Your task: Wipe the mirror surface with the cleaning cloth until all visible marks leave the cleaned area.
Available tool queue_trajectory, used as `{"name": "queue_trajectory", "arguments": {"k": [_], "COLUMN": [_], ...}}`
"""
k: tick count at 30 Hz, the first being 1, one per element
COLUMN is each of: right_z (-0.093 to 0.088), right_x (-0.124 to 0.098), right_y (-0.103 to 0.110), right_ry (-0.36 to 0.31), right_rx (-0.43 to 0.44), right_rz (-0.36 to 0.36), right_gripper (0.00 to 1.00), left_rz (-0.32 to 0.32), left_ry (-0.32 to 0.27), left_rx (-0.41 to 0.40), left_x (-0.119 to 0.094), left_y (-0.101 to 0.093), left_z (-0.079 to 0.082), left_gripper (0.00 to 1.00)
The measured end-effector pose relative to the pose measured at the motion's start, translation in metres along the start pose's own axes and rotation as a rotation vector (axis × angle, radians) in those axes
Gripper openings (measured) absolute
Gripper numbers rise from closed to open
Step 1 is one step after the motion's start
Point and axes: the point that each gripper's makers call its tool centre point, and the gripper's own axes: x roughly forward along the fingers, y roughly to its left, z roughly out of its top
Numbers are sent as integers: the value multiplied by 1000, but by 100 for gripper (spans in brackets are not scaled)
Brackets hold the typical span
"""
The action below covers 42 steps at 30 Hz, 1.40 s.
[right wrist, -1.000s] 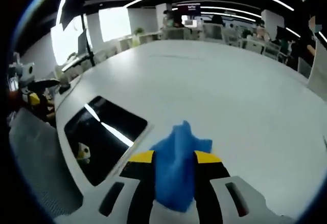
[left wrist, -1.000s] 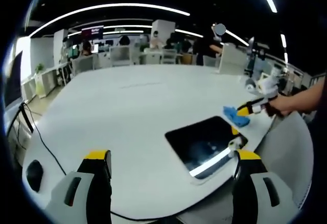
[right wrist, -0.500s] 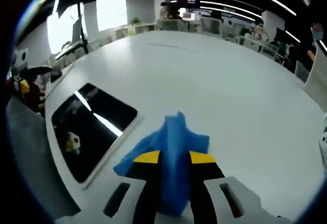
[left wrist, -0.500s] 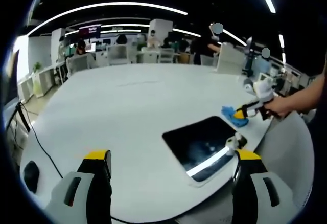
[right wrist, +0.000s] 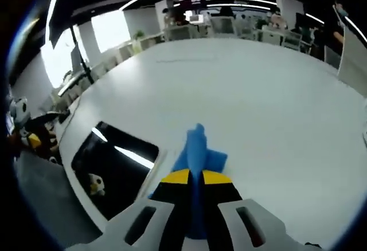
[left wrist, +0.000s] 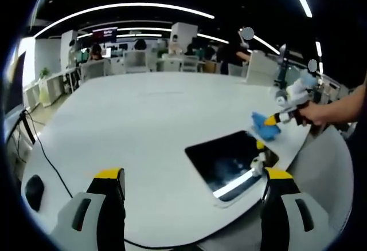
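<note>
The right tongs are pinching the blue cleaning cloth tightly between their yellow-tipped jaws, the fabric standing up in a fold ahead of the tips. In the right gripper view the cloth is hanging just past the near corner of the mirror, which is lying flat on the white counter close to its edge; whether the cloth is touching the glass cannot be told. The mirror's dark surface is reflecting strips of ceiling light.

The left tongs are standing wide open with nothing between the jaws, hovering over the counter short of the mirror. In the left gripper view the right tongs are coming in from the right, held by a person's hand, with the cloth at the mirror's far corner. A black cable is trailing across the counter on the left.
</note>
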Motion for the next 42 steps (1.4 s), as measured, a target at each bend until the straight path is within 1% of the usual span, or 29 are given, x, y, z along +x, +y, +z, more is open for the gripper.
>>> {"name": "queue_trajectory", "arguments": {"k": [2,3,5,6,9,15,16,17,19,22,23,24,26,27,28,31,33,34,38,40,42], "right_z": [4,7,12,15,20,13,7,5,2,-13,-8,-9,-5,-5,-4,0,2,2,6,8,10], "right_x": [-3,-6,-10,-12,-13,11,18,23,36,53,57,57,61,62,64,69,73,75,83,87,93], "right_y": [6,12,20,29,38,51,54,57,66,75,78,82,85,89,93,101,105,111,134,142,155], "right_ry": [-1,-10,-16,-21,-28,9,37,47,58,120,81,101,102,107,114,132,138,139,150,154,161], "right_rx": [29,56,78,94,93,128,128,129,116,66,33,48,22,-9,-22,-30,-22,-26,-50,-61,-64], "right_rz": [18,39,65,103,114,116,108,108,111,97,93,93,76,88,100,95,101,108,126,130,155], "right_gripper": [1,1,1,1,1,1,1,1,1,0,0,0,0,0,0,0,0,0,0,0,0], "left_rz": [3,6,9,10,8,-9,-15,-19,-22,-18,-19,-20,-18,-15,-14,-12,-8,-7,-10,-13,-20], "left_ry": [-3,-4,-6,-6,-2,3,5,2,3,7,11,13,11,10,7,14,0,-8,2,-1,1], "left_rx": [-2,-4,-6,-8,-11,-19,-19,-14,-11,-16,-13,-8,-7,-10,-11,-8,8,16,15,11,13], "left_x": [-1,-2,-3,-4,-4,-2,-3,-4,-6,-10,-12,-13,-15,-16,-17,-17,-17,-18,-18,-18,-18], "left_y": [2,3,4,5,2,0,-1,-1,3,9,10,11,15,16,17,18,18,17,16,16,14], "left_z": [0,-1,-2,-3,-7,-12,-12,-11,-11,-12,-12,-11,-10,-10,-8,-11,-8,-5,-7,-7,-7], "left_gripper": [100,100,100,100,100,100,100,100,100,100,100,100,100,100,100,100,100,100,100,100,100]}}
